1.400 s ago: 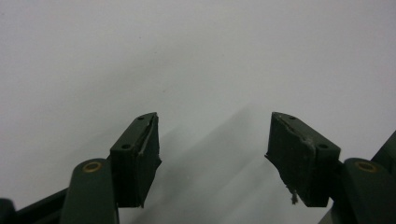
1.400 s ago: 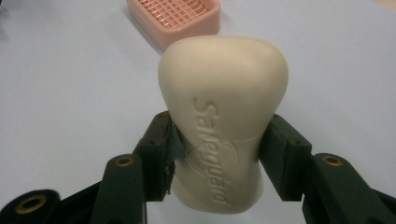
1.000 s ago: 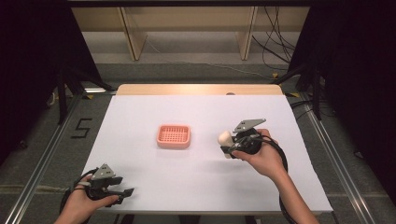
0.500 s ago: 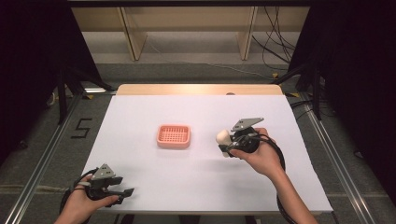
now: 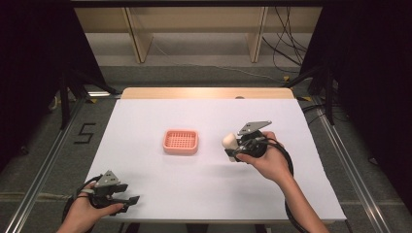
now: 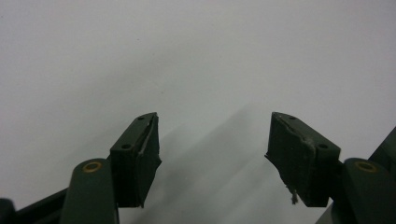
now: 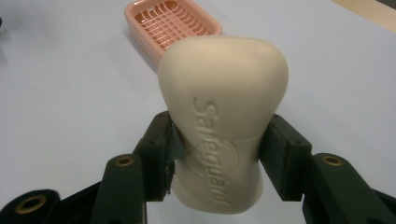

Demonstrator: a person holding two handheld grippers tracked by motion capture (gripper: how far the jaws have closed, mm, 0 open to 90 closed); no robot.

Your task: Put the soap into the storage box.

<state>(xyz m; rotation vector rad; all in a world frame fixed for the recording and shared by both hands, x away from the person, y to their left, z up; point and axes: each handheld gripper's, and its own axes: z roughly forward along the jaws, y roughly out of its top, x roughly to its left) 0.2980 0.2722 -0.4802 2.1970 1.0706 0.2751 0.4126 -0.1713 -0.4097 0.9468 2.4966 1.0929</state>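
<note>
Soap [image 7: 223, 126] sits clamped in my right gripper [image 5: 232, 148], a cream bar (the raised lettering reads Safeguard) with a black jaw pressed against each of its sides. I hold it above the white table [image 5: 204, 194], right of the pink slatted soap dish [image 5: 180, 141] and apart from it; in the right gripper view the dish [image 7: 170, 21] lies just beyond the bar. My left gripper [image 5: 124, 201] rests at the near left corner of the table, well apart from both, its jaws spread wide with nothing but bare white surface [image 6: 196, 56] between them.
</note>
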